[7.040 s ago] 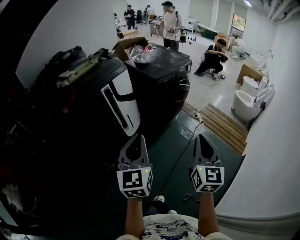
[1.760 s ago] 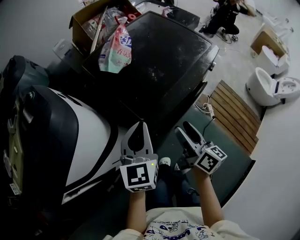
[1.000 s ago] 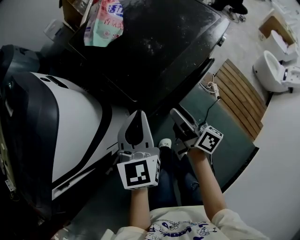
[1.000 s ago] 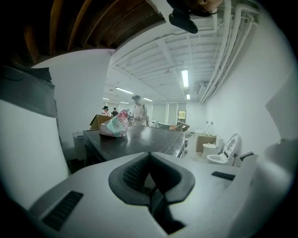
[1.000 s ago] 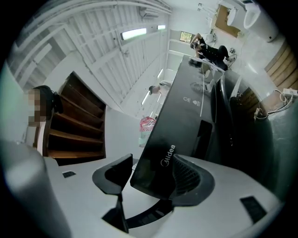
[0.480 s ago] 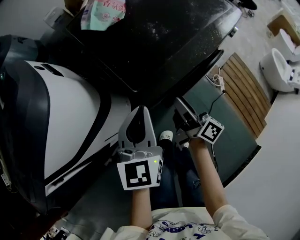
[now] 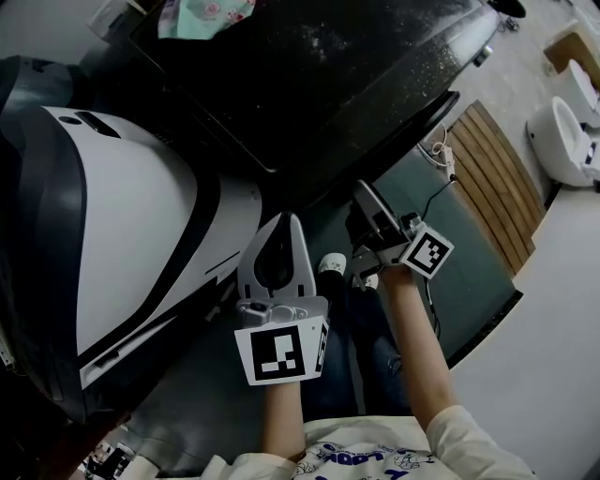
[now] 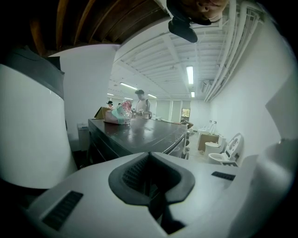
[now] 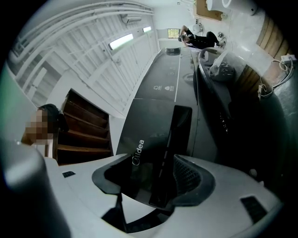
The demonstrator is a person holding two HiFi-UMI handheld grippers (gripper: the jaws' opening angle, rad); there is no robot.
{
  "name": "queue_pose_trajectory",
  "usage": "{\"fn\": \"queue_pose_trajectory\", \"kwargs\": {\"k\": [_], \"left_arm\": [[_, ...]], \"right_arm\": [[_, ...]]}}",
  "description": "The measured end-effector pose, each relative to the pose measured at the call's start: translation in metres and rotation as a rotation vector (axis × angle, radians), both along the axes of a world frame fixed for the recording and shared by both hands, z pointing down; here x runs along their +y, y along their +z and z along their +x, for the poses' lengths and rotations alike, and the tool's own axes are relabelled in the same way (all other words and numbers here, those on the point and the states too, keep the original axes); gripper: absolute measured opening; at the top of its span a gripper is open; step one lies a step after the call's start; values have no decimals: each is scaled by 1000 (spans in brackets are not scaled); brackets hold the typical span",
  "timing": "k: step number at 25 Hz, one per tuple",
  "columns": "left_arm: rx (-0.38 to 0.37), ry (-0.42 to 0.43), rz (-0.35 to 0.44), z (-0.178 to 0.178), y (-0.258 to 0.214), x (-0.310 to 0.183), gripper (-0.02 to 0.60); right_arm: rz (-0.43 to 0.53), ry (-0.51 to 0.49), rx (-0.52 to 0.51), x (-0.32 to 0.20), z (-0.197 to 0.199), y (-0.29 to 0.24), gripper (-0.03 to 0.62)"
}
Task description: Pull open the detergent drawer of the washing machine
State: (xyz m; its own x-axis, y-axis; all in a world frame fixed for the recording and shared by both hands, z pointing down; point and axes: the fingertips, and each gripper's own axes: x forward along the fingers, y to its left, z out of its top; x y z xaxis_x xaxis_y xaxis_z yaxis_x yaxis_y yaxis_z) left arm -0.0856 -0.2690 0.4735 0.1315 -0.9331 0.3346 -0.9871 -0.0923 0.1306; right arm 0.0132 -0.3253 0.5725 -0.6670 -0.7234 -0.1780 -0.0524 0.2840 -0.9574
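Observation:
The black washing machine (image 7: 319, 75) fills the top of the head view, its front edge facing me. My right gripper (image 7: 363, 195) points at that front, jaws together, holding nothing. In the right gripper view a dark grey front panel (image 9: 151, 118) marked Midea, with a black vertical strip (image 9: 173, 135), sits just beyond the right gripper (image 9: 156, 188). Whether this panel is the drawer I cannot tell. My left gripper (image 7: 279, 225) hangs lower and to the left, shut and empty. In its own view the left gripper (image 8: 150, 188) looks across the machine's top (image 8: 139, 132).
A white and black appliance (image 7: 122, 216) stands close on the left. A plastic bag (image 7: 202, 14) lies on the machine's far end. On the right are a wooden slat platform (image 7: 492, 178), a white toilet (image 7: 562, 131) and a cable (image 7: 441, 155). My shoe (image 7: 330, 265) is between the grippers.
I have come from across the room right up to the washing machine. In the last second the right gripper has edged up toward its front; the left has barely moved.

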Motion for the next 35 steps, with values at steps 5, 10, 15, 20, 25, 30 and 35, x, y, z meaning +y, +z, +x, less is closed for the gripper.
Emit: {"fn": "queue_pose_trajectory", "kwargs": {"k": [5, 10, 15, 20, 25, 30, 35], "left_arm": [[-29, 13, -7, -3, 7, 1, 14], [-59, 36, -8, -3, 8, 4, 14], [-57, 29, -17, -3, 10, 7, 14], [-58, 25, -28, -3, 12, 12, 14], [-60, 12, -23, -8, 11, 16, 14], [-65, 13, -17, -10, 8, 18, 14], [-61, 24, -11, -4, 4, 22, 14]], "right_arm": [[29, -22, -39, -7, -4, -2, 268], [63, -35, -98, -9, -3, -7, 244], [66, -42, -148, -9, -4, -8, 236], [50, -35, -211, -10, -2, -6, 215], [68, -18, -242, -7, 2, -4, 195], [67, -7, -291, 0, 9, -1, 179], [63, -14, -304, 9, 16, -2, 172]]}}
